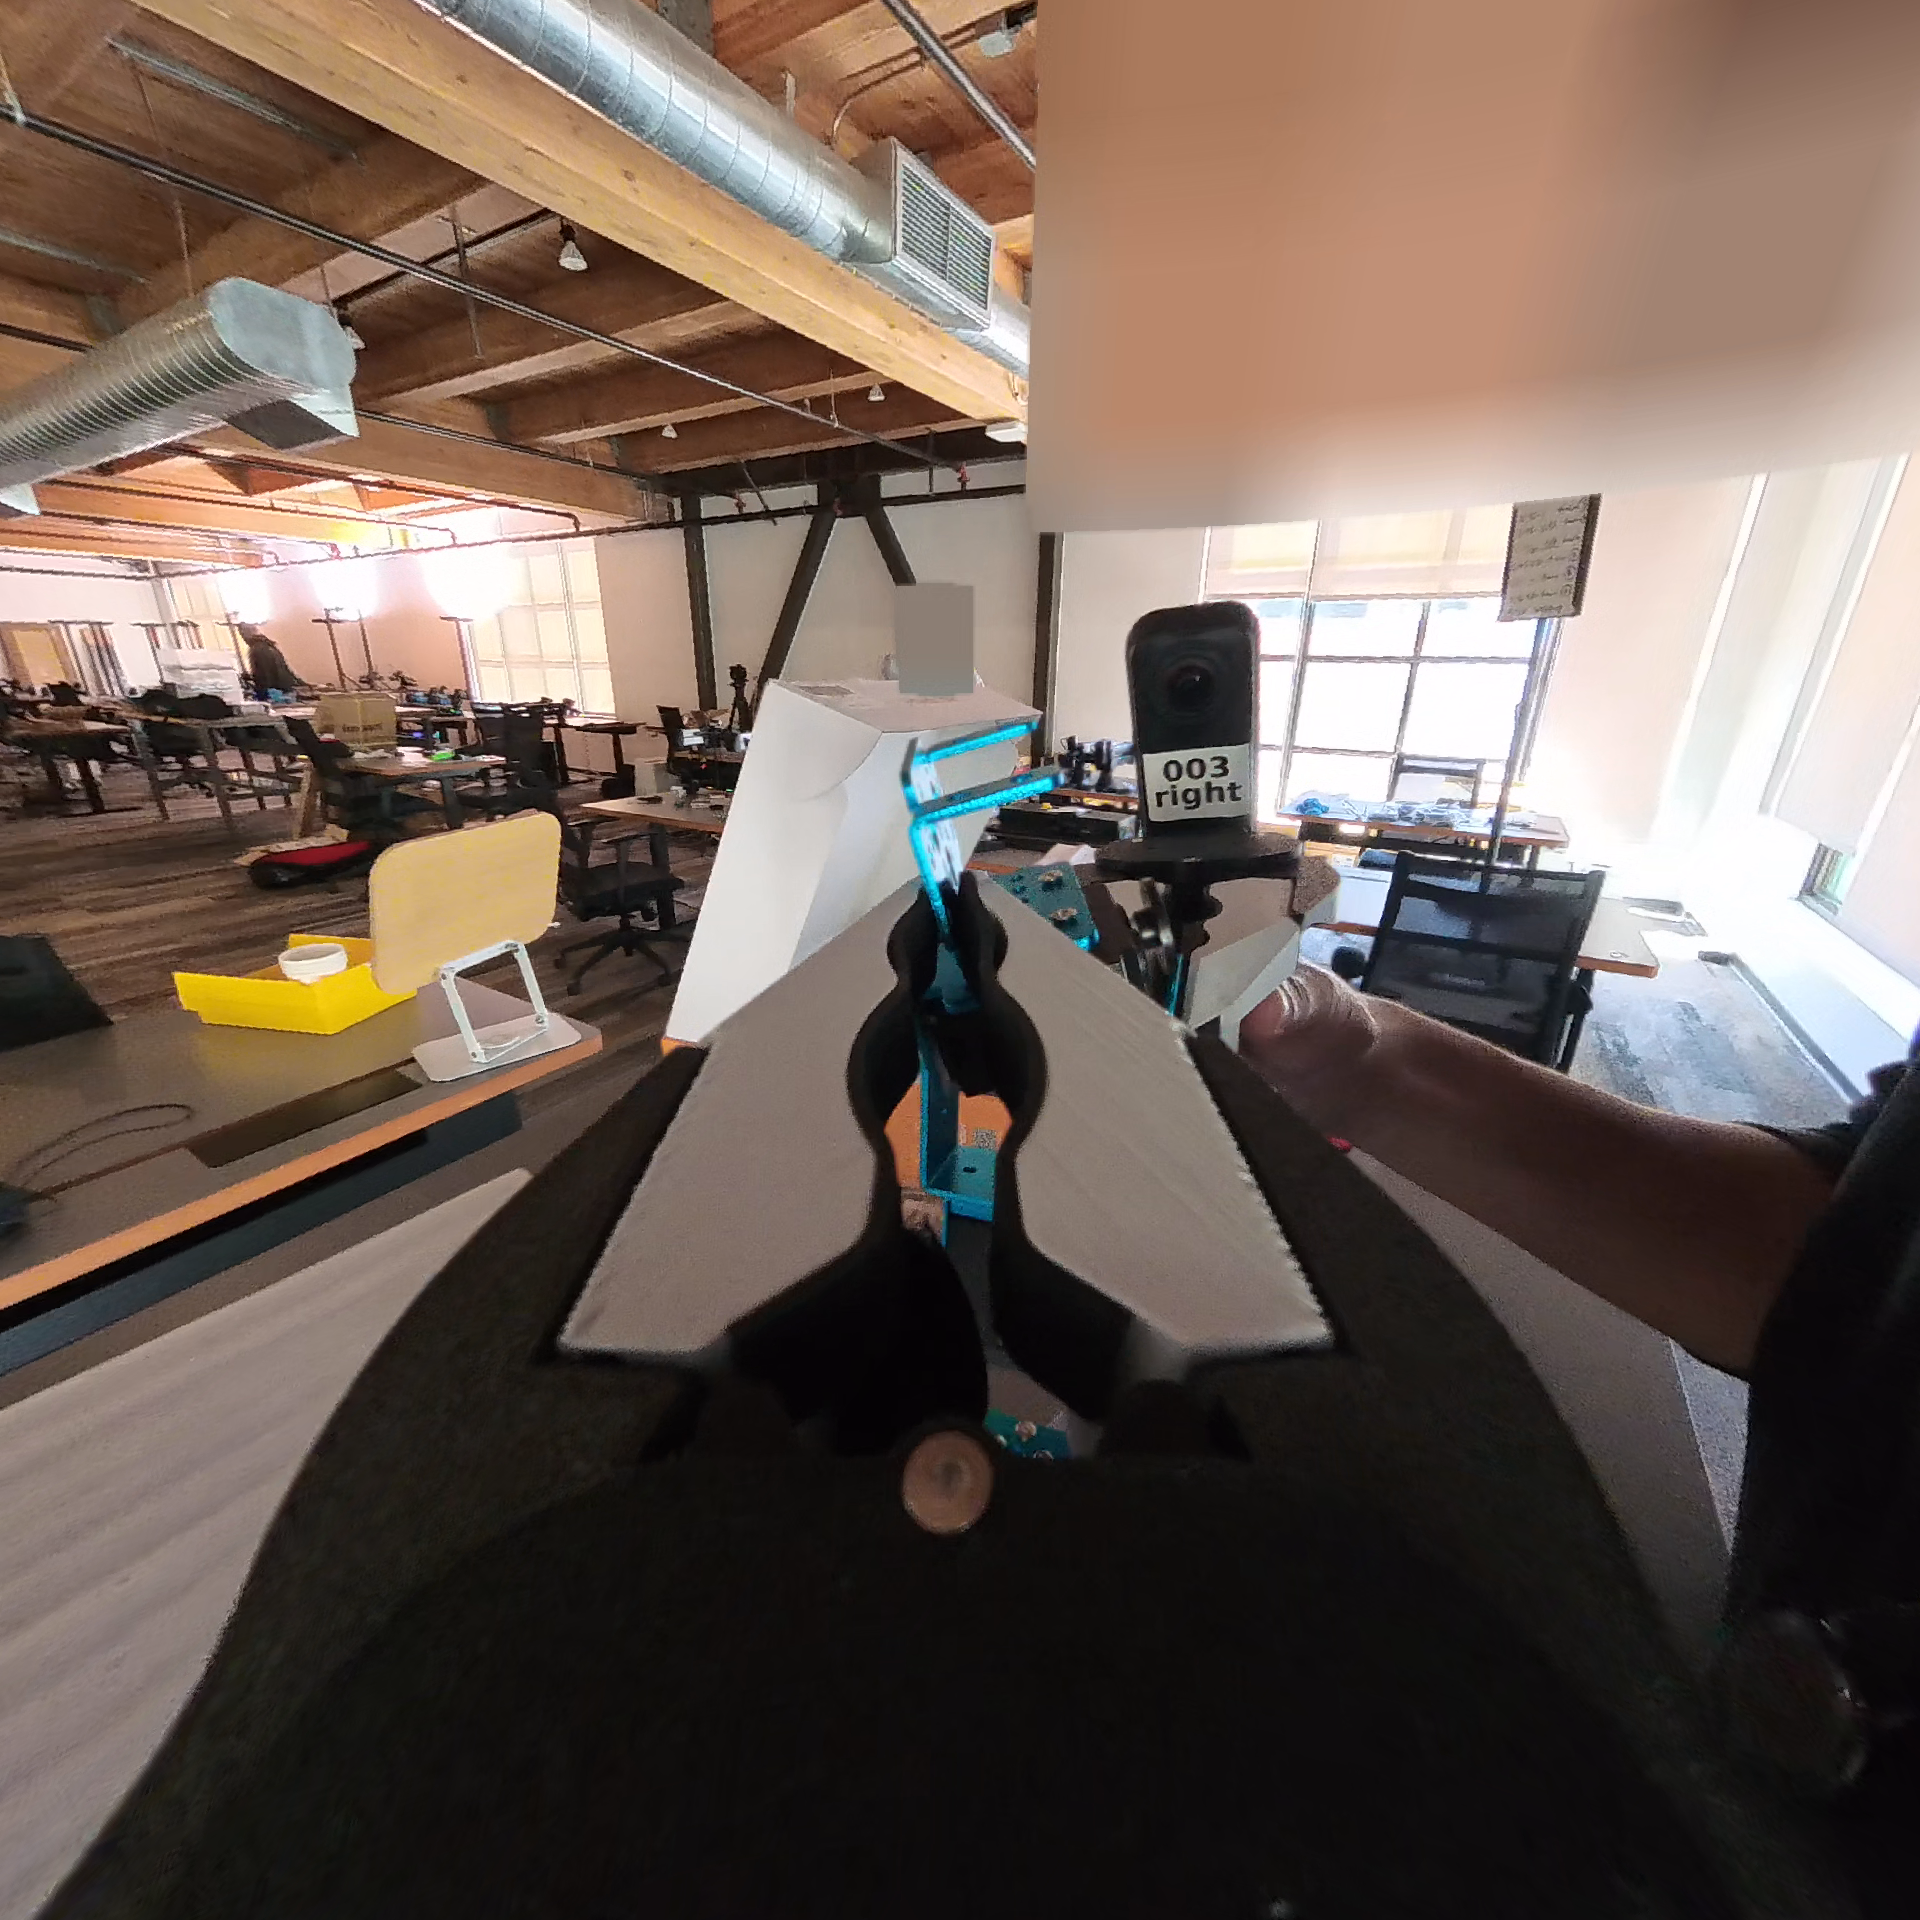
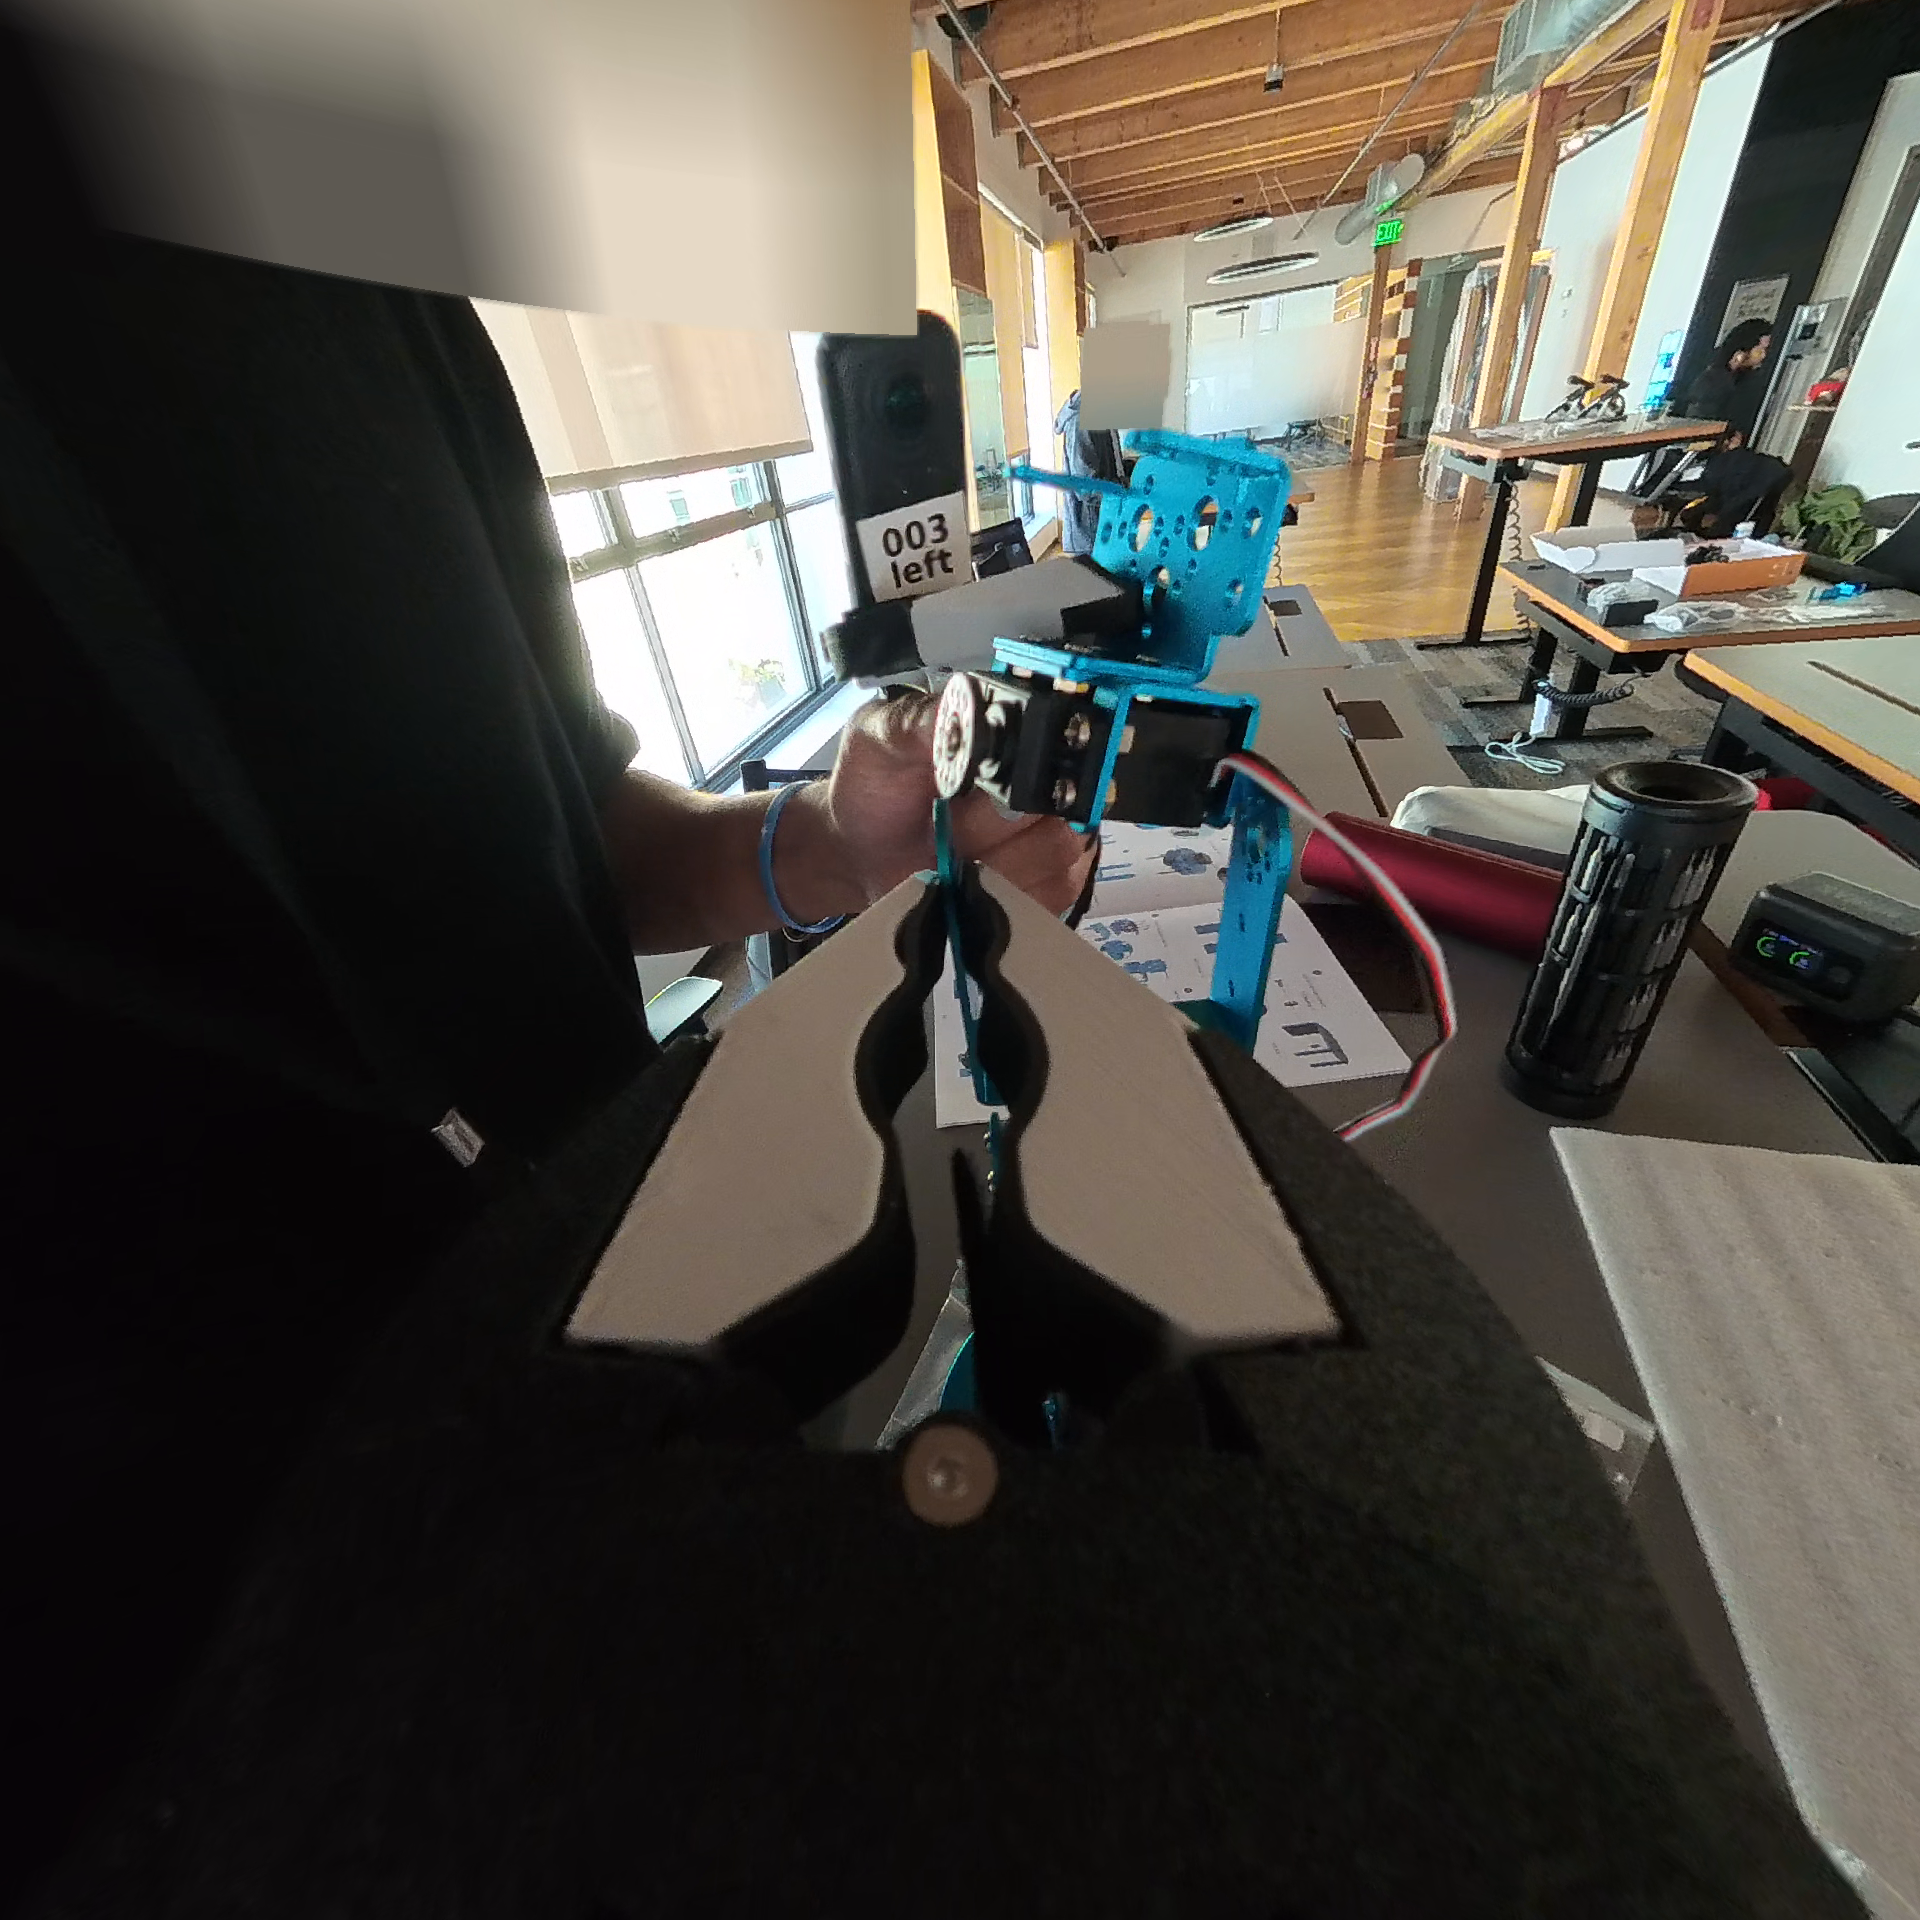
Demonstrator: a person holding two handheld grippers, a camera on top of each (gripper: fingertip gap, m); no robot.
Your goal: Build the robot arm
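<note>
Left gripper [image 1: 948, 914] jaws clamp blue metal bracket assembly [image 2: 1184, 582]; right gripper [image 2: 954, 914] jaws clenched on its thin strut.

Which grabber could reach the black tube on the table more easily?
Probably right. The right gripper sits near the black cylinder; the left gripper has it out of view. Both are shut on the blue servo bracket.

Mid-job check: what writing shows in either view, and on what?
I won't repeat wording; these bear it.
Camera sticker, left wrist view: legible.
Camera label, right wrist view: legible.
Green ceiling sign: small.
Hanging handwritten sheet: too small.
Printed instruction sheet: too blurred.
</note>
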